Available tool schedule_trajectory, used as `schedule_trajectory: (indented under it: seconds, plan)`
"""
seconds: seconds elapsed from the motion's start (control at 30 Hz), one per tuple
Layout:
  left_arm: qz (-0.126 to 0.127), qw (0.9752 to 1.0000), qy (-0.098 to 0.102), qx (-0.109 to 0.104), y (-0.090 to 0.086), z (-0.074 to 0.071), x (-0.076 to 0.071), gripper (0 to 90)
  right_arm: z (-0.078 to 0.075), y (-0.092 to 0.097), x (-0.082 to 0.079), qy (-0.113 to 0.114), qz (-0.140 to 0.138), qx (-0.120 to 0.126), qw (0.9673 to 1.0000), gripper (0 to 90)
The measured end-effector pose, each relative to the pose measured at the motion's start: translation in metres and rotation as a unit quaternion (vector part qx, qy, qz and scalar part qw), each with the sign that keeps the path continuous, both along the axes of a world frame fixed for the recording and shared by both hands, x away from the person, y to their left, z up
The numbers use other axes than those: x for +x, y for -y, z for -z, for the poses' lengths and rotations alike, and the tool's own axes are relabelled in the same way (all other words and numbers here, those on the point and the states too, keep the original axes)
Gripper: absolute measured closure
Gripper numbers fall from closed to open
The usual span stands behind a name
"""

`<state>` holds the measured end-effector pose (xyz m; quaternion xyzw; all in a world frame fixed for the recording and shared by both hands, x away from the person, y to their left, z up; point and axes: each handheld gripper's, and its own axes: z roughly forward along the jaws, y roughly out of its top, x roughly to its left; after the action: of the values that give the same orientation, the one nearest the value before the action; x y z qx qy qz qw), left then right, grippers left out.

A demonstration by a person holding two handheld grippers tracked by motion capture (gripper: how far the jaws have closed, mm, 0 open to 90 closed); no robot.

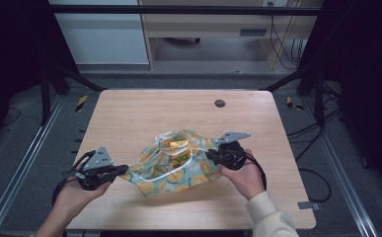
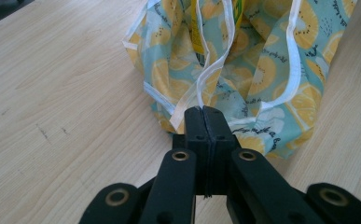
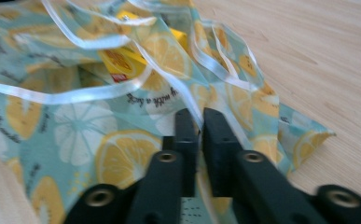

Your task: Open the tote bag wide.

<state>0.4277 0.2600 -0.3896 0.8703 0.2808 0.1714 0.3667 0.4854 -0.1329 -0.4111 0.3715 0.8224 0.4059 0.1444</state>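
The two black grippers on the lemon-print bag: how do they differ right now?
The left gripper pinches a white-edged strap of the teal lemon-print bag at the bag's left end; the right gripper bites the printed fabric at the right end. The left gripper's jaws meet flush, while the right gripper's show a thin gap with cloth in it. Both are shut on the bag, above the wooden table.

Left gripper [image 1: 123,171] held low at the near left, pointing right, jaws pressed tight together. Right gripper [image 1: 210,154] right of centre, pointing left, jaws nearly closed with a thin slit between them. Left hand [image 1: 75,195] and right hand [image 1: 243,176] entering from the near edge, light sleeve on the right forearm.
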Motion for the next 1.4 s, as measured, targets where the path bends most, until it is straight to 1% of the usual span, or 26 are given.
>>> schedule_trajectory:
  seconds: [0.07,0.17,0.2,0.27,0.3,0.33,0.4,0.47,0.5,0.53,0.6,0.63,0.7,0.73,0.8,0.87,0.9,0.93,0.97,1.0,1.03,1.13,1.17,1.23,1.27,1.4]
  plan:
    - [0.001,1.0,0.0,0.002,0.0,0.001,-0.001,89.9,-0.003,0.001,-0.004,0.009,-0.008,0.008,0.9999,90.0]
    - [0.003,1.0,-0.001,0.005,0.0,0.001,-0.002,89.9,-0.007,0.002,-0.009,0.015,-0.013,0.01,0.9997,90.0]
    - [0.004,1.0,-0.001,0.006,0.0,0.002,-0.003,89.8,-0.013,0.004,-0.016,0.027,-0.019,0.018,0.9993,90.0]
    - [0.005,1.0,-0.002,0.008,0.0,0.002,-0.003,89.8,-0.014,0.005,-0.019,0.032,-0.023,0.021,0.999,90.0]
    - [0.006,0.9999,-0.003,0.011,-0.001,0.003,-0.004,89.8,-0.02,0.007,-0.029,0.038,-0.031,0.034,0.9982,90.0]
    - [0.008,0.9999,-0.007,0.013,-0.001,0.005,-0.004,89.8,-0.022,0.008,-0.033,0.041,-0.039,0.039,0.9976,90.0]
    - [0.007,0.9997,-0.01,0.02,-0.002,0.008,-0.003,89.8,-0.023,0.009,-0.041,0.041,-0.048,0.041,0.9972,90.0]
    - [0.011,0.9994,-0.018,0.028,-0.002,0.011,-0.001,89.8,-0.022,0.011,-0.049,0.037,-0.053,0.037,0.9972,90.0]
    - [0.011,0.9994,-0.018,0.028,-0.002,0.011,-0.001,89.8,-0.022,0.011,-0.049,0.037,-0.053,0.037,0.9972,90.0]
    - [0.016,0.9989,-0.026,0.036,-0.001,0.014,0.0,89.8,-0.017,0.013,-0.055,0.03,-0.059,0.029,0.9974,90.0]
    - [0.025,0.998,-0.034,0.047,0.002,0.017,0.0,89.8,-0.01,0.014,-0.059,0.02,-0.062,0.019,0.9977,90.0]
    - [0.025,0.998,-0.034,0.047,0.002,0.017,0.0,89.8,-0.01,0.014,-0.059,0.02,-0.062,0.019,0.9977,90.0]
    - [0.034,0.9968,-0.041,0.06,0.006,0.021,0.001,89.7,0.0,0.014,-0.062,0.006,-0.063,0.007,0.998,90.0]
    - [0.04,0.9958,-0.045,0.069,0.009,0.024,0.002,89.7,0.009,0.014,-0.063,-0.004,-0.067,-0.001,0.9978,90.0]
    - [0.044,0.9947,-0.049,0.079,0.012,0.026,0.003,89.7,0.013,0.013,-0.063,-0.009,-0.071,-0.008,0.9974,88.6]
    - [0.048,0.9939,-0.052,0.085,0.014,0.028,0.004,89.7,0.011,0.014,-0.062,-0.007,-0.073,0.0,0.9973,78.3]
    - [0.048,0.9939,-0.052,0.085,0.014,0.028,0.004,89.7,0.011,0.014,-0.062,-0.007,-0.073,0.0,0.9973,78.3]
    - [0.051,0.9934,-0.054,0.087,0.015,0.03,0.003,89.7,0.006,0.015,-0.06,-0.001,-0.065,0.004,0.9979,68.0]
    - [0.052,0.9932,-0.053,0.089,0.016,0.031,0.004,89.7,0.003,0.015,-0.059,0.001,-0.063,0.004,0.998,64.6]
    - [0.052,0.9932,-0.053,0.089,0.016,0.031,0.004,89.7,0.003,0.015,-0.059,0.001,-0.063,0.004,0.998,64.6]
    - [0.053,0.9928,-0.055,0.092,0.017,0.031,0.004,89.7,-0.004,0.016,-0.055,0.009,-0.058,0.007,0.9982,59.0]
    - [0.055,0.9924,-0.056,0.095,0.017,0.033,0.004,89.7,-0.01,0.017,-0.052,0.012,-0.054,0.011,0.9984,56.2]
    - [0.054,0.9926,-0.056,0.093,0.018,0.035,0.005,89.7,-0.017,0.017,-0.045,0.019,-0.047,0.015,0.9986,54.0]
    - [0.056,0.9921,-0.059,0.096,0.019,0.036,0.006,89.6,-0.019,0.014,-0.037,0.022,-0.043,0.008,0.9988,52.9]
    - [0.056,0.9923,-0.059,0.094,0.019,0.037,0.006,89.6,-0.019,0.013,-0.034,0.022,-0.039,0.006,0.999,51.5]
    - [0.059,0.9918,-0.061,0.096,0.021,0.038,0.006,89.6,-0.012,0.0,-0.01,0.015,-0.021,-0.023,0.9994,43.2]
